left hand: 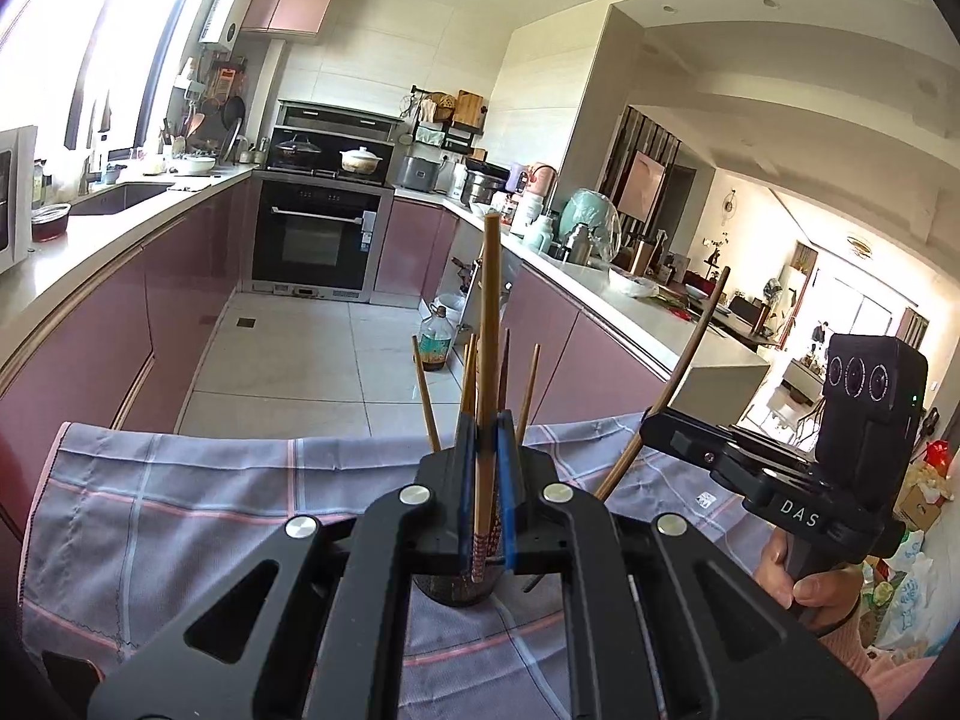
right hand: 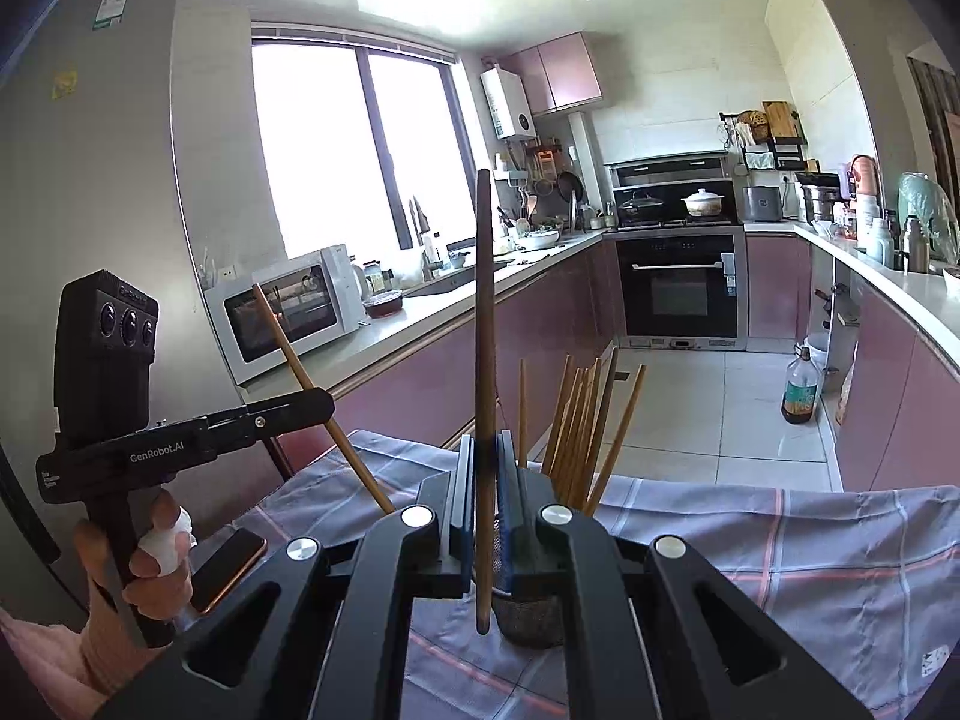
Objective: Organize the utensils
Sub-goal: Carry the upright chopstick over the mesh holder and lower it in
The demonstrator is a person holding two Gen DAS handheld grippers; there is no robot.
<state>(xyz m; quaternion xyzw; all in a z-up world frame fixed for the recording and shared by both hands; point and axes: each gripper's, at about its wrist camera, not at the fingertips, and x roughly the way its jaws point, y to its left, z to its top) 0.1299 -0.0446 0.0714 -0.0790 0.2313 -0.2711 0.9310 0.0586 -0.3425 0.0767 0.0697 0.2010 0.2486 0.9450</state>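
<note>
My left gripper (left hand: 486,426) is shut on a light wooden chopstick (left hand: 489,324) held upright over a dark round holder (left hand: 456,591) with several chopsticks (left hand: 471,375) in it. My right gripper (right hand: 485,450) is shut on a darker brown chopstick (right hand: 485,312), also upright, with its lower end just left of the holder (right hand: 531,621). Several chopsticks (right hand: 579,420) stand in that holder. The left gripper shows at the left in the right wrist view (right hand: 300,405), and the right gripper at the right in the left wrist view (left hand: 666,426).
A grey plaid cloth (left hand: 198,510) covers the table. A phone (right hand: 231,564) lies on it at the left. Beyond the table edge is a tiled kitchen floor with an oil bottle (right hand: 801,390), pink cabinets and an oven (left hand: 315,234).
</note>
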